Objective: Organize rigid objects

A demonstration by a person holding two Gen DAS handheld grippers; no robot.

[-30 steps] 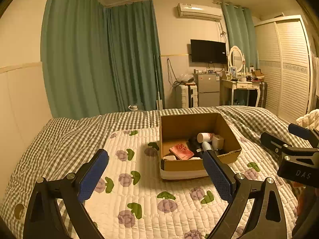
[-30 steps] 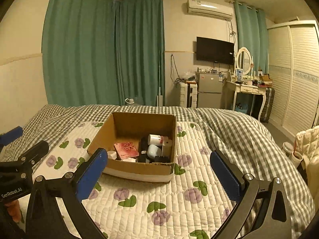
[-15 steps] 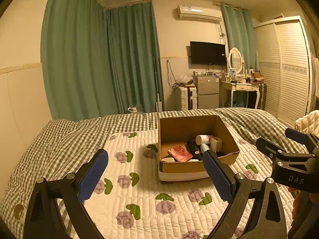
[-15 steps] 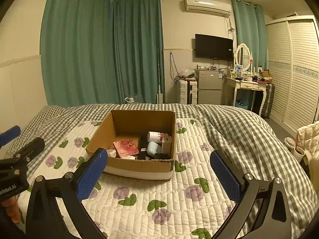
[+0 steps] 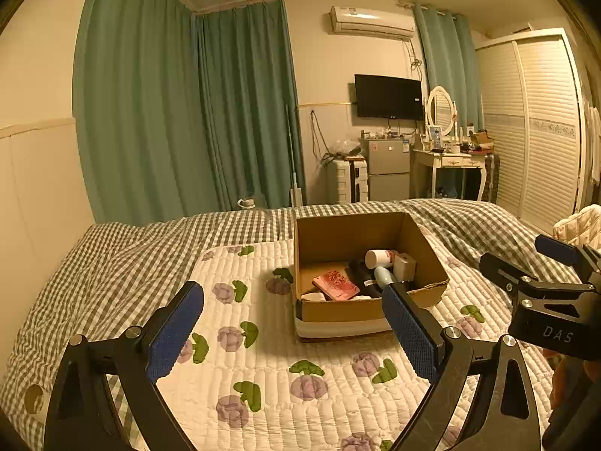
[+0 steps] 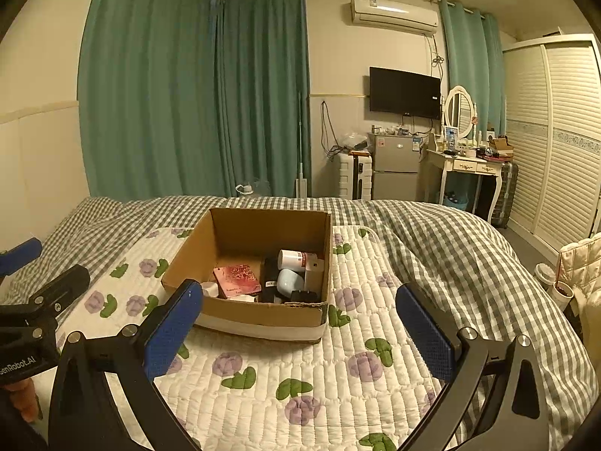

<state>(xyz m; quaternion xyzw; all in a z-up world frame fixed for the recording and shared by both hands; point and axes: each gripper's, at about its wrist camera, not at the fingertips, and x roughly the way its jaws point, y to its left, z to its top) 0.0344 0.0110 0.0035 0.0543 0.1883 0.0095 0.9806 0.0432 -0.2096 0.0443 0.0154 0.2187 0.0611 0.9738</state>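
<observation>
An open cardboard box (image 5: 340, 310) (image 6: 263, 317) stands on the quilted flowered mat (image 5: 263, 360) on the bed. Inside lie a red patterned booklet (image 6: 237, 280), a white bottle (image 6: 295, 259), a pale blue rounded item (image 6: 290, 282), a white box (image 6: 313, 274) and black items (image 6: 269, 278). My left gripper (image 5: 293, 329) is open and empty, held back from the box's near side. My right gripper (image 6: 298, 325) is open and empty, also in front of the box. Each gripper shows at the edge of the other's view.
A grey checked duvet (image 6: 432, 240) covers the bed around the mat (image 6: 300, 372). Green curtains (image 6: 195, 94) hang behind. A small fridge (image 6: 394, 167), a dressing table (image 6: 469, 165) and a wardrobe (image 6: 556, 131) stand at the far right. A cream chair (image 6: 580, 263) is at the right.
Both grippers have drawn back and up from the box, which looks slightly smaller and farther. Both jaws stay open and empty.
</observation>
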